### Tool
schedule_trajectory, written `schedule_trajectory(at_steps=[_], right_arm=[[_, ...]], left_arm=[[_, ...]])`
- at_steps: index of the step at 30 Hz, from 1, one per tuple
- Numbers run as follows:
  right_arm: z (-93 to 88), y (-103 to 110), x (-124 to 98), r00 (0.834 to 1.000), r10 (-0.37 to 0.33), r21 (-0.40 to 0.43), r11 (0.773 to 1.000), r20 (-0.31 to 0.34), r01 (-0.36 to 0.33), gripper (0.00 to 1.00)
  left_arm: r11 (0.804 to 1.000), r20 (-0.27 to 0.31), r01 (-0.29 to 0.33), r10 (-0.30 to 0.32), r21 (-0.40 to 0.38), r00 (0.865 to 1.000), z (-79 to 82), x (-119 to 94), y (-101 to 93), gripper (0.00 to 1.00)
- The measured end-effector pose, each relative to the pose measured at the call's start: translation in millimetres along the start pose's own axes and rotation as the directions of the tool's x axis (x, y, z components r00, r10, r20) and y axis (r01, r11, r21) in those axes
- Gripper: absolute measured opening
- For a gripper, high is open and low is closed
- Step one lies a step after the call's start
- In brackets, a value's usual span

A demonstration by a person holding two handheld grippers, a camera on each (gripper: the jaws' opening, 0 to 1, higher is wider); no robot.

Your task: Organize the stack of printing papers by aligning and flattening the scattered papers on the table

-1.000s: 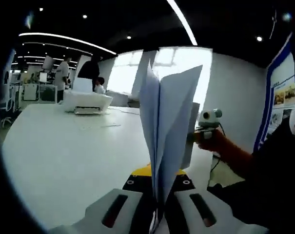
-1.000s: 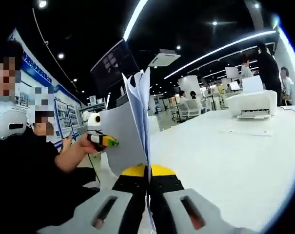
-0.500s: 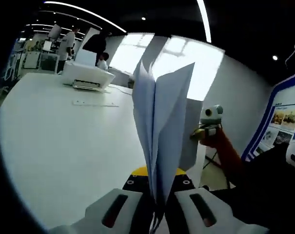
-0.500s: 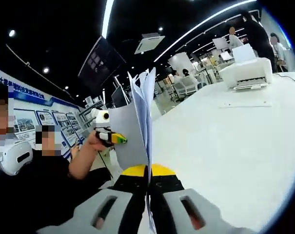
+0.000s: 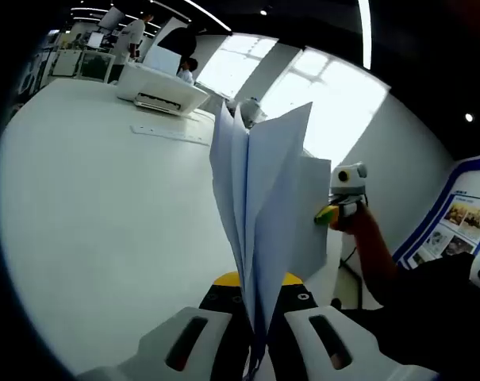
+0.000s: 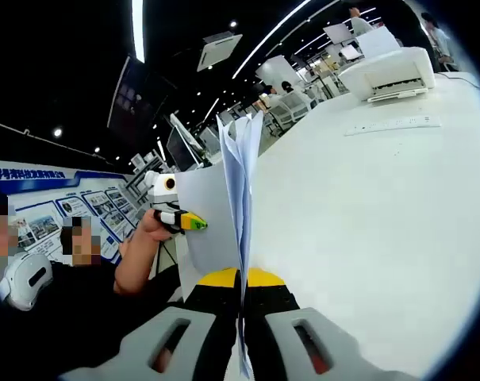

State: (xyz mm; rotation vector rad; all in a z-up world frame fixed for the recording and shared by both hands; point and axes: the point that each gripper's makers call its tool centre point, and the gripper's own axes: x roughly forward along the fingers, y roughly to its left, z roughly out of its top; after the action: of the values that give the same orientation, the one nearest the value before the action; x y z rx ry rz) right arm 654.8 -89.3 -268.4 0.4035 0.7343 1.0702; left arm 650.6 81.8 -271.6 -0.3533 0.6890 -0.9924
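A stack of white printing papers [image 5: 259, 230] stands on edge above the white table [image 5: 105, 238], its sheets fanning apart at the top. My left gripper [image 5: 259, 337] is shut on its near edge. At the far edge, a hand holds my right gripper [image 5: 340, 208] against the stack. In the right gripper view the same papers [image 6: 238, 198] rise between the jaws of my right gripper [image 6: 241, 325], which is shut on them. My left gripper [image 6: 176, 216] shows there at the left, in the person's hand, at the sheet's other edge.
A white printer [image 5: 162, 86] [image 6: 385, 71] sits at the table's far end, with a white power strip [image 5: 170, 133] [image 6: 390, 125] lying in front of it. A seated person in dark clothes [image 6: 73, 302] is beside the table edge. People stand beyond the printer.
Both views have tilted down toward the table, which now takes up more of each picture. The stack stays clamped upright between both grippers, its sheets still fanned.
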Motion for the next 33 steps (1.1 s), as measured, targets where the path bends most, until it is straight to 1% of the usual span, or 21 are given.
schedule_trajectory(at_steps=[2, 7, 10, 13, 16, 18, 21, 24, 28, 33], right_arm=[[-1.1, -8, 3, 1.0, -0.015, 0.024, 1.0, -0.008, 0.015, 0.0], [-3.0, -19, 10, 0.998, -0.057, 0.03, 0.998, -0.012, 0.057, 0.0], [-7.9, -22, 14, 0.996, -0.086, 0.025, 0.996, -0.019, 0.087, 0.0], [-17.3, -22, 20, 0.993, -0.117, 0.018, 0.993, -0.033, 0.118, 0.0], [-24.2, -26, 25, 0.988, -0.151, 0.01, 0.988, -0.038, 0.152, 0.0], [-27.3, -29, 27, 0.984, -0.171, 0.006, 0.985, -0.045, 0.172, 0.0], [-32.0, -32, 30, 0.979, -0.196, -0.002, 0.98, -0.052, 0.197, 0.0], [-35.9, -35, 31, 0.974, -0.22, -0.012, 0.976, -0.059, 0.219, 0.0], [-38.8, -38, 31, 0.97, -0.235, -0.016, 0.972, -0.062, 0.234, 0.0], [-42.2, -41, 32, 0.964, -0.258, -0.032, 0.966, -0.07, 0.256, 0.0]], left_arm=[[1.0, -0.007, -0.003, 0.003, 0.005, 1.0, -1.8, 2, -1.0, 0.06], [0.999, -0.016, -0.031, 0.031, 0.011, 0.999, -4.5, 9, 7.6, 0.06], [0.999, -0.018, -0.048, 0.048, 0.015, 0.999, -7.3, 14, 13.3, 0.06], [0.997, -0.03, -0.071, 0.071, 0.019, 0.997, -13.1, 19, 21.5, 0.06], [0.993, -0.039, -0.11, 0.112, 0.037, 0.993, -18.0, 23, 30.6, 0.06], [0.989, -0.057, -0.134, 0.138, 0.063, 0.989, -22.3, 26, 34.9, 0.07], [0.984, -0.072, -0.159, 0.165, 0.085, 0.984, -26.1, 29, 40.2, 0.07], [0.982, -0.082, -0.166, 0.174, 0.094, 0.981, -28.5, 31, 43.0, 0.07], [0.98, -0.091, -0.172, 0.181, 0.101, 0.979, -30.7, 34, 47.0, 0.06], [0.973, -0.117, -0.191, 0.206, 0.13, 0.971, -36.9, 39, 51.9, 0.06]])
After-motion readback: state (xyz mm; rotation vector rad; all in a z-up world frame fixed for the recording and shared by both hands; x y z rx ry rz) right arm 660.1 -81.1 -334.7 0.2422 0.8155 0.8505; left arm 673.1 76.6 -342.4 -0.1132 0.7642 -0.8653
